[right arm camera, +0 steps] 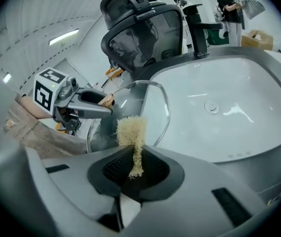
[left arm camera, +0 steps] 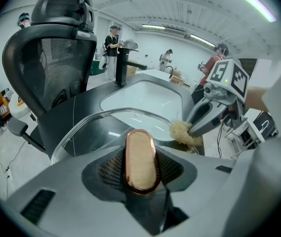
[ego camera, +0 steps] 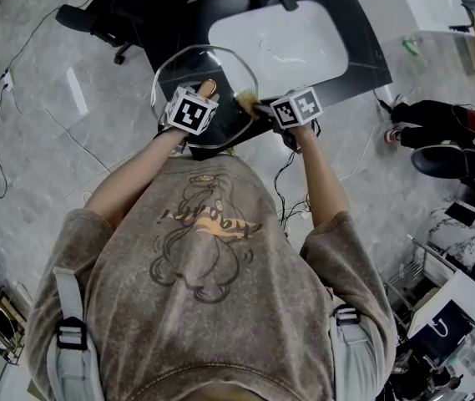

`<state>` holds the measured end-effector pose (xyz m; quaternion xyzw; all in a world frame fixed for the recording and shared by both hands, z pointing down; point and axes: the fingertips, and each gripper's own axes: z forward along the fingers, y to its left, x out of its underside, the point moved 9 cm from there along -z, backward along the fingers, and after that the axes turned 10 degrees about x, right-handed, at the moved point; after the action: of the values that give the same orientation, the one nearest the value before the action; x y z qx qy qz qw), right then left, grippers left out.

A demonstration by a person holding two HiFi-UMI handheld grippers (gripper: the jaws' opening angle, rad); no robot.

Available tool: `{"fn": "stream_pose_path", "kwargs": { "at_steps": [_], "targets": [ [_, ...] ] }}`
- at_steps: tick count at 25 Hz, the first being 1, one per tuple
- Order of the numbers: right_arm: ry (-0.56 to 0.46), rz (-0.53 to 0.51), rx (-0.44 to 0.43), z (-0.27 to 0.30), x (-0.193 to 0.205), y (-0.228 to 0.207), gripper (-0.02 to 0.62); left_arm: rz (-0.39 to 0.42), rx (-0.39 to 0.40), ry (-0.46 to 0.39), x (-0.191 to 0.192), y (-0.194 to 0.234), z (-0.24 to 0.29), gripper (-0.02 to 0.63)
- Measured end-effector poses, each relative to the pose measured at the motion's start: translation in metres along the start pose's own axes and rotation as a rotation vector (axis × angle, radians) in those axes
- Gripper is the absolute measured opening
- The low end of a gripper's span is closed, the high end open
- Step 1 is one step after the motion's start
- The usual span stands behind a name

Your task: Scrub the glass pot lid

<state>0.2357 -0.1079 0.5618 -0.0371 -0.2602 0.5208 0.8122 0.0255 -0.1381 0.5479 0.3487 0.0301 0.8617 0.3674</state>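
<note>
My left gripper [left arm camera: 141, 176] grips the knob [left arm camera: 141, 157] of the glass lid [left arm camera: 88, 136], likely the safest hold on stiff, slippery, breakable glass. My right gripper [right arm camera: 136, 166] pinches the scrubber [right arm camera: 131, 130].

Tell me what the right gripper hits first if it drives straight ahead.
Likely the glass pot lid: the fibre scrubber in the right gripper points straight at it, close; contact unclear.

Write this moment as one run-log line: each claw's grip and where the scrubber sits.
left claw: shut on knob of glass pot lid | right claw: shut on fibre scrubber | scrubber: at lid's rim
</note>
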Motion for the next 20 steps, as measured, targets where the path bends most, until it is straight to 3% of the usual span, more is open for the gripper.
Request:
{"fn": "stream_pose_path", "kwargs": {
  "at_steps": [20],
  "targets": [
    [0.044, -0.043, 0.102, 0.025, -0.094, -0.043, 0.058, 0.005, 0.002, 0.003, 0.003, 0.000, 0.002, 0.184]
  ]
}}
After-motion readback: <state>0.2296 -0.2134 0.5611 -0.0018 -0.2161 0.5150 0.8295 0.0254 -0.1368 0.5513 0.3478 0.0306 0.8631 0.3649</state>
